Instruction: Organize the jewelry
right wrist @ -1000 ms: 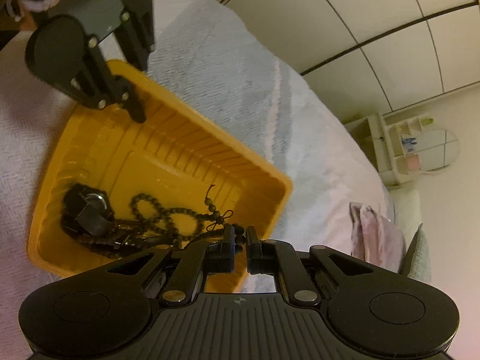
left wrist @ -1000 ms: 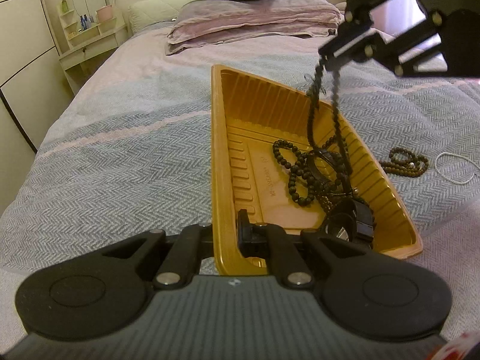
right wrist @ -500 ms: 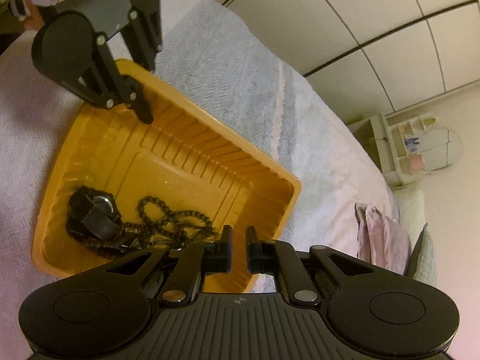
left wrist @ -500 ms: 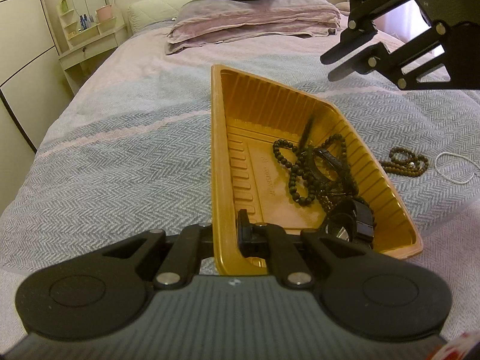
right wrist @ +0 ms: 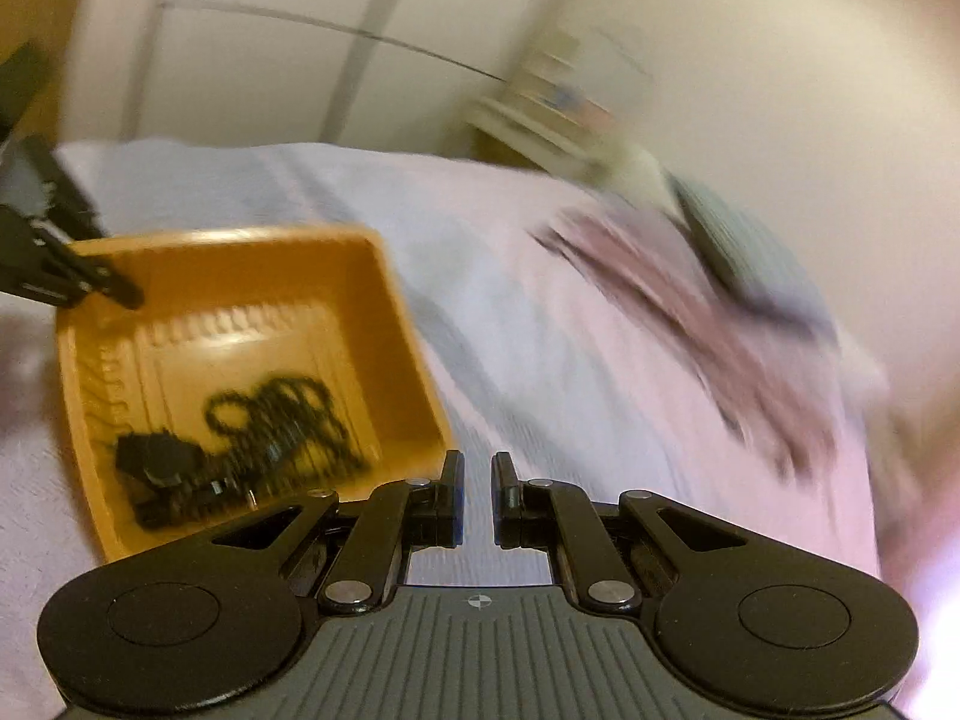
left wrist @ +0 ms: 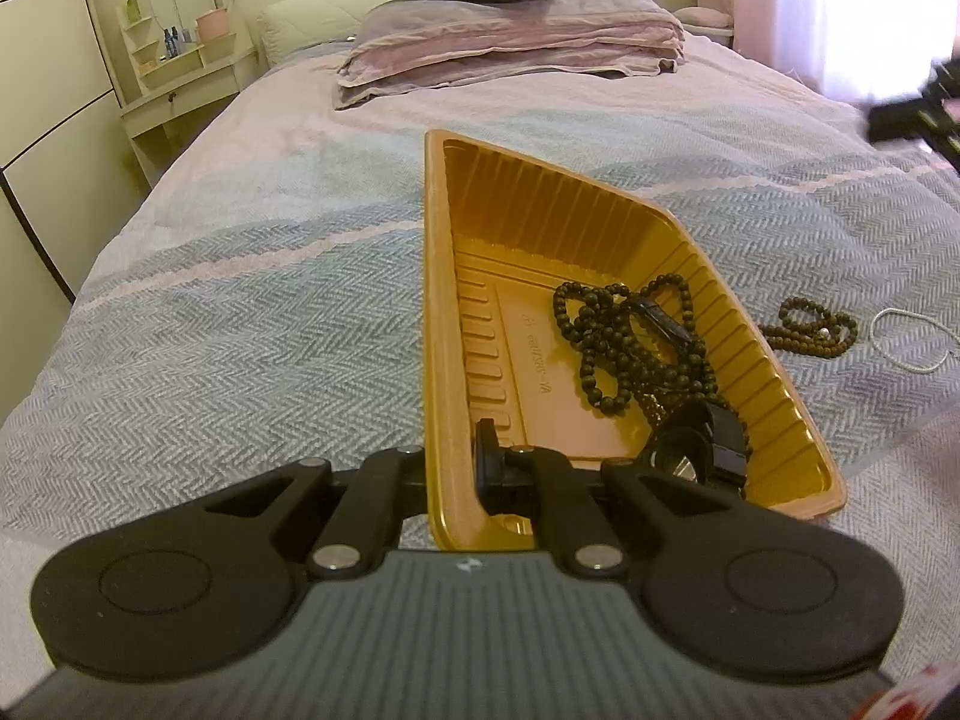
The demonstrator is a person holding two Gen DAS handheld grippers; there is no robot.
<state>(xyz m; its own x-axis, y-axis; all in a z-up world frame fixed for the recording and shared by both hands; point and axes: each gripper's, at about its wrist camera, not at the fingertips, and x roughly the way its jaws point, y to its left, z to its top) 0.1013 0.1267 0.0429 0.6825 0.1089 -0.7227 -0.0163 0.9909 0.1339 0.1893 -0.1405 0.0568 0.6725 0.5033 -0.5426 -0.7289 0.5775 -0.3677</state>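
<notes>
Several strands of black beads (left wrist: 624,348) lie tangled in your yellow tray (left wrist: 474,276), heaped toward its right wall, with a black watch (left wrist: 696,450) at the near end of the pile. The tray sits on the bed (left wrist: 240,300), on a grey herringbone blanket. Just outside the tray's right wall, a brown bead bracelet (left wrist: 810,330) lies on the blanket, and a thin white cord (left wrist: 912,342) lies a little further right.

Your left hand-held gripper (left wrist: 453,468) is clamped on the tray's near-left rim, one finger outside the wall and one inside. Your right hand-held gripper (right wrist: 477,498) holds nothing; its jaws stand nearly together with only a narrow gap, above the blanket just beside the tray's corner. Its view is smeared, so detail there is hard to read. From the left wrist view it shows only as a blurred black shape at the far right edge.

Pillows (left wrist: 510,30) are stacked at the head of the bed, a dressing table (left wrist: 174,66) to their left.
</notes>
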